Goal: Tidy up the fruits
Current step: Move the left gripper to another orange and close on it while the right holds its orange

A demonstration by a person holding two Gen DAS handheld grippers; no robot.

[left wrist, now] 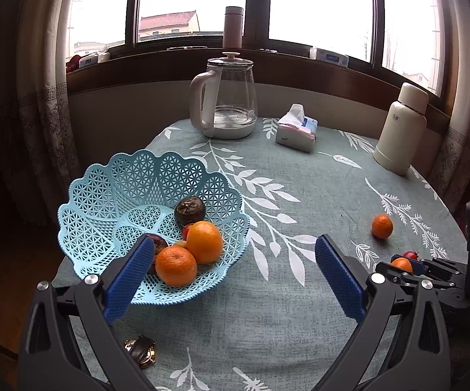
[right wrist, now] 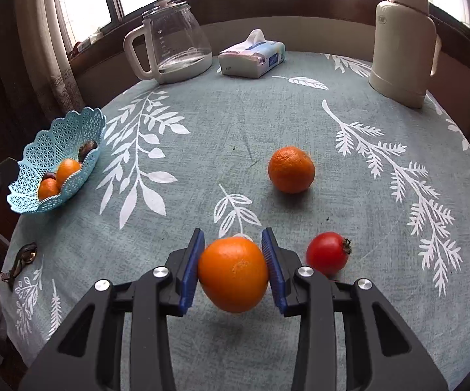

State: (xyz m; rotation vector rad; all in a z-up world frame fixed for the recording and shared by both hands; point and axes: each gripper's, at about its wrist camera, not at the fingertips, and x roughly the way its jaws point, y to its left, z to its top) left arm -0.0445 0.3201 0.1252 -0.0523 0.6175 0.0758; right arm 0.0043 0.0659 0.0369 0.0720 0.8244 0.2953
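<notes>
The right hand-held gripper [right wrist: 233, 260] pinches a round orange fruit [right wrist: 233, 273] just above the cloth-covered surface [right wrist: 267, 342], the latticed pale-blue plastic basket [right wrist: 33, 159] lying far forward-left, nearer the left hand-held gripper [left wrist: 235, 260], which is spread empty.

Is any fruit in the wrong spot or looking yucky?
Two fruits lie loose on the tablecloth, outside the blue basket: a mandarin and a red fruit. Inside the basket, one dark fruit looks wrinkled.
</notes>
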